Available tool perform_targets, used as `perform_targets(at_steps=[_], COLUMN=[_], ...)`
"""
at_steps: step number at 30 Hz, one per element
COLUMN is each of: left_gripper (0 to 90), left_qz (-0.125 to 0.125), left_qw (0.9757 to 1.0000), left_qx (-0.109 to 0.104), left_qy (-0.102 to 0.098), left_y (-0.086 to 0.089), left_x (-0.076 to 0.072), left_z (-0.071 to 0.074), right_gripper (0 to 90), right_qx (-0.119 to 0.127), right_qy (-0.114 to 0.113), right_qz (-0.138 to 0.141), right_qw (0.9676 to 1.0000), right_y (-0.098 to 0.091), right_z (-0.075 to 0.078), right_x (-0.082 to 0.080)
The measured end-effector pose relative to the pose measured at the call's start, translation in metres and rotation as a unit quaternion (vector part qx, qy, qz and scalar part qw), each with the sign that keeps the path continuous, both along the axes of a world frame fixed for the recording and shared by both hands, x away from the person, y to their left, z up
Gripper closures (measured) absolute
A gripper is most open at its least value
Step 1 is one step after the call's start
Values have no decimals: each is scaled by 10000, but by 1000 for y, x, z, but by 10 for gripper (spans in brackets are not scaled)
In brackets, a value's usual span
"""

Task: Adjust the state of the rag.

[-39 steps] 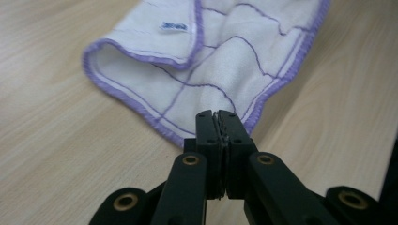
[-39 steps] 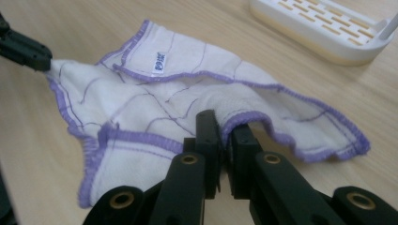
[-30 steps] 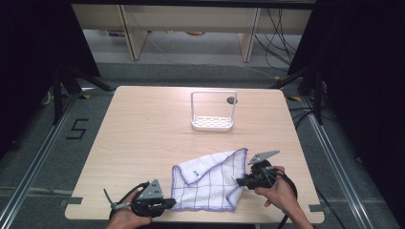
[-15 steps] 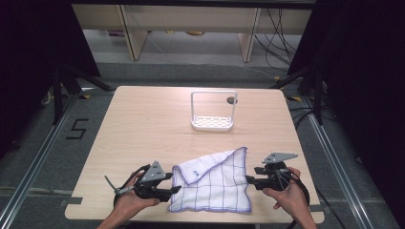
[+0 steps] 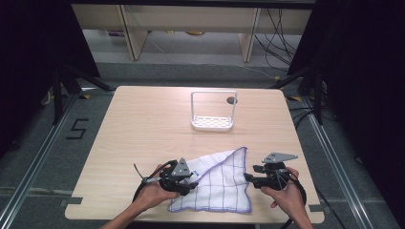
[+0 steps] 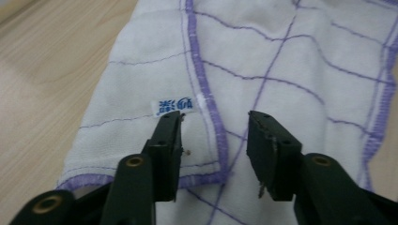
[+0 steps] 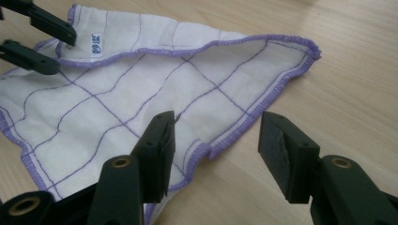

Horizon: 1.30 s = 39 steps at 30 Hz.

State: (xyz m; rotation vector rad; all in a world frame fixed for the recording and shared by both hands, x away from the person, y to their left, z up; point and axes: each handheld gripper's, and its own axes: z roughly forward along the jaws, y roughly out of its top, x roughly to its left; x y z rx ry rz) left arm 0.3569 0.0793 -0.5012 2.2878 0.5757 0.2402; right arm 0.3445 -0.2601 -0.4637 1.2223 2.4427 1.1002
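Item: we record one soft white cloth (image 5: 217, 183) with a purple grid and stitched purple hem, lying flat in a rough triangle at 6 o'clock on the pale wood-grain worktop (image 5: 143, 129). One white perforated rack (image 5: 213, 112) sits at 12 o'clock. Two black gripper units: left hand-held gripper (image 6: 213, 140), jaws just closing, part open over a folded hem, gripping nothing; right hand-held gripper (image 7: 216, 150) agape astride the cloth's 3 o'clock edge, empty

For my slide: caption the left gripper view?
Open left gripper poised over the white cloth, beside its purple hem.
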Motion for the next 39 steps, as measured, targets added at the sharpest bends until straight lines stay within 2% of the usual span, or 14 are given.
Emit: perform_targets(at_steps=[1, 2, 4, 7, 9, 11, 13, 19, 20, 21, 26, 31, 32, 39], left_gripper=[687, 830, 866, 871, 871, 872, 871, 870, 870, 870, 870, 870, 869, 869], left_qz=[18, -25, -15, 89, 170, 244, 350, 660, 747, 816, 1011, 1098, 1098, 1146], left_qw=[10000, 10000, 9999, 9998, 9995, 9992, 9986, 9957, 9948, 9941, 9923, 9918, 9918, 9912], left_qx=[-5, 43, 90, -66, -130, -177, -251, -474, -540, -555, -601, -587, -587, -633], left_qy=[25, -17, -124, -179, -220, -274, -315, -442, -433, -453, -376, -293, -293, -179], left_y=[1, 2, 3, 8, 11, 17, 21, 34, 37, 39, 48, 51, 51, 52], left_x=[2, 4, 6, 14, 19, 27, 34, 55, 60, 64, 90, 103, 103, 113], left_z=[-2, -2, 0, 4, 8, 14, 19, 31, 32, 32, 27, 19, 19, 13], right_gripper=[468, 468, 468, 471, 472, 477, 478, 481, 481, 481, 480, 479, 489, 511], right_qx=[11, 21, 30, 16, 120, 88, 10, -141, -84, -199, -220, -259, -360, -516], right_qy=[13, 14, 46, -72, 15, -203, -210, -295, -77, -311, -80, -170, -40, 146], right_qz=[-5, 10, -30, -115, -210, -125, -214, -346, -539, -379, -430, -268, -228, -127], right_qw=[10000, 10000, 10000, 9999, 9997, 9997, 9995, 9989, 9985, 9986, 9988, 9992, 9991, 9985], right_y=[0, 0, 0, -2, -2, -7, -9, -18, -16, -19, -11, 0, 2, 17], right_z=[0, 0, 0, 1, 3, 3, 4, 3, 4, 2, 1, -3, -2, -14], right_x=[0, 0, 0, 2, 4, 11, 16, 45, 47, 61, 83, 110, 114, 134])
